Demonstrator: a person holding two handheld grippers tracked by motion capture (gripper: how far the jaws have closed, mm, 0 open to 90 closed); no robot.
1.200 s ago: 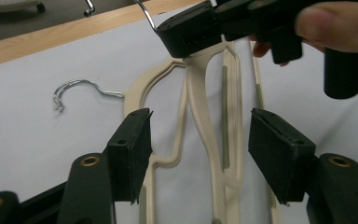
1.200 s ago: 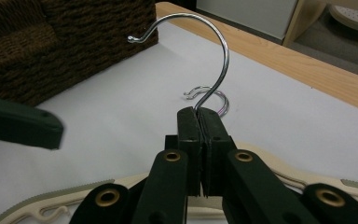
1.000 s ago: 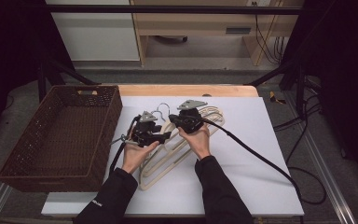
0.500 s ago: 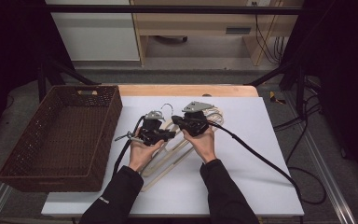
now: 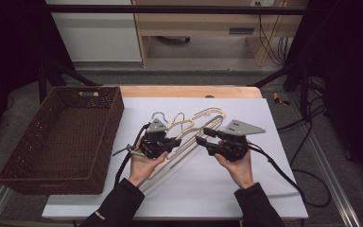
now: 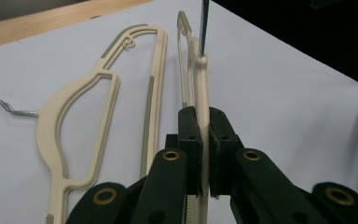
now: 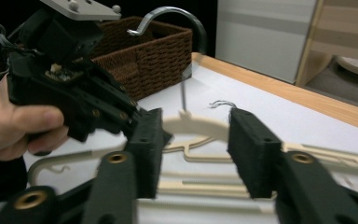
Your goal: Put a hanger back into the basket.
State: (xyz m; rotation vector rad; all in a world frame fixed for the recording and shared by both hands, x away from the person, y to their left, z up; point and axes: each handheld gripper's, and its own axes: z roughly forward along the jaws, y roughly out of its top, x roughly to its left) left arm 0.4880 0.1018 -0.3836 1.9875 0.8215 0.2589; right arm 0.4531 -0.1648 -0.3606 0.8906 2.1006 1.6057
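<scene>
The white table (image 5: 274,189) carries a brown wicker basket (image 5: 56,142) at its left edge and a loose pile of cream plastic hangers (image 5: 203,120) just beside it, near the middle. Compared with 1 second ago, the top hanger (image 6: 204,100) has changed hands: the left gripper (image 5: 170,143) is now clamped on its cream bar, pads pressed to either side, and holds it lifted off the pile with the metal hook (image 7: 177,18) standing up toward the basket. The right gripper (image 5: 203,137) has just been opening; its jaws stand apart, touching nothing, and it has drawn away to the right. So 1 hanger looks separated and ready to carry left into the basket, which is still empty.
</scene>
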